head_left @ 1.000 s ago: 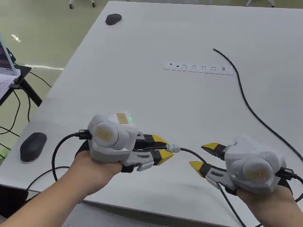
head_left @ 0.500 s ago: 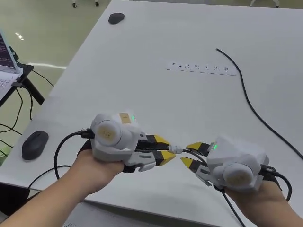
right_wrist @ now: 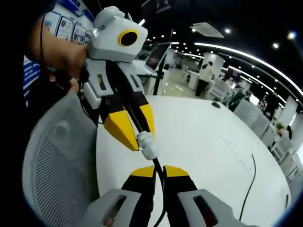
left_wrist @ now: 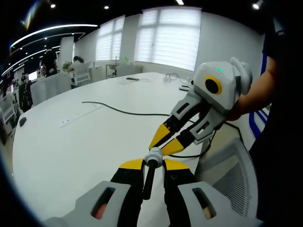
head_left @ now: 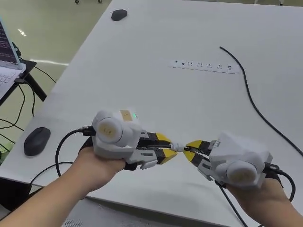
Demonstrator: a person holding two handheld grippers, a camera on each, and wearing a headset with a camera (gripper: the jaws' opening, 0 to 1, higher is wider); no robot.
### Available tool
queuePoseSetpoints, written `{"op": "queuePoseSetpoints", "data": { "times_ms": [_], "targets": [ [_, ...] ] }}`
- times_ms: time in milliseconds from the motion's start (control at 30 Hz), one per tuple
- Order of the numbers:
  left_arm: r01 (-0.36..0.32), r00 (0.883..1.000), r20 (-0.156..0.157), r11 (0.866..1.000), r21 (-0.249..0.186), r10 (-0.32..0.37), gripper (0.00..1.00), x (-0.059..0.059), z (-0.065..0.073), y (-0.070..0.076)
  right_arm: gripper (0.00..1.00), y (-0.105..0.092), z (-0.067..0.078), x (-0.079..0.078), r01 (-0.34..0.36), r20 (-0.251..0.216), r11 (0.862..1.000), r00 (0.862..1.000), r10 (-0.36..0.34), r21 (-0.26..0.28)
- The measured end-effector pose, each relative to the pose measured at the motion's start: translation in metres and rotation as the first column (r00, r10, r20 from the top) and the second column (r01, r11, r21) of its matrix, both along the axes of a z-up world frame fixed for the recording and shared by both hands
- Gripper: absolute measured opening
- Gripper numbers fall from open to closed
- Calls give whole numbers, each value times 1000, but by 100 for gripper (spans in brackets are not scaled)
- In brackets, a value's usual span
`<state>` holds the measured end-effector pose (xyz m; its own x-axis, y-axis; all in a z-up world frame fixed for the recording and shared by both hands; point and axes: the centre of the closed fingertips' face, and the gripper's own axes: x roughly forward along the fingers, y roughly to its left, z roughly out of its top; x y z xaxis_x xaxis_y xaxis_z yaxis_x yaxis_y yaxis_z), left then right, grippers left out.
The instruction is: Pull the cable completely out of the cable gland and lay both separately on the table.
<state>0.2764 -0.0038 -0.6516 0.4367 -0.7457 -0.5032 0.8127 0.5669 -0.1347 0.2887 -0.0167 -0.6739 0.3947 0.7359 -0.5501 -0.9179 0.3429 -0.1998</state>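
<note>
A small white cable gland (head_left: 176, 147) hangs in the air just above the table's front edge, between the two grippers. My left gripper (head_left: 165, 148) is shut on it, and its round head (left_wrist: 153, 155) sticks out at the yellow fingertips. A thin black cable (right_wrist: 158, 168) comes out of the gland (right_wrist: 146, 143) and runs straight into my right gripper (head_left: 191, 150), which is shut on it close to the gland. The two grippers point at each other, tips almost touching. The right gripper (left_wrist: 161, 141) and the left gripper (right_wrist: 136, 135) each appear in the other's view.
A white power strip (head_left: 203, 66) lies mid-table, with a long black cable (head_left: 251, 101) curving past it to the right. One dark mouse (head_left: 37, 140) sits at the left edge, another (head_left: 119, 14) at the far end. A laptop (head_left: 7, 61) stands off the table to the left.
The right gripper was open and apart from the gland. It has moved left up to the gland and shut on the cable. The left gripper has stayed put.
</note>
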Motion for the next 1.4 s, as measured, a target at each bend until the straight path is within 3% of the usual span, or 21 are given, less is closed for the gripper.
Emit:
{"op": "queuePoseSetpoints", "data": {
  "times_ms": [200, 433, 867, 1067, 1267, 1400],
  "targets": [
    [3, 1000, 5, 1000, 3, -3, 15, 1, 1, -1, 0, -4, -3, 3, 29, -30, 999, 999, -29, 16],
    [5, 1000, 9, 1000, -7, -5, 15, 2, 4, -2, 1, -19, -11, 11, 124, -114, 991, 986, -118, 53],
    [6, 1000, 8, 1000, -9, -6, 15, 2, 3, -2, 0, -43, -35, 12, 264, -295, 962, 927, -232, 71],
    [0, 1000, 6, 1000, -18, 0, 15, 0, 5, 2, 0, -53, -44, 10, 299, -331, 952, 906, -265, 57],
    [-14, 1000, 5, 999, -33, 15, 15, -1, 8, 6, 0, -61, -50, 4, 308, -337, 950, 900, -278, 40],
    [-25, 1000, -3, 999, -38, 25, 15, -4, 4, 12, 0, -66, -48, 5, 338, -358, 939, 886, -294, 63]
  ]
}}
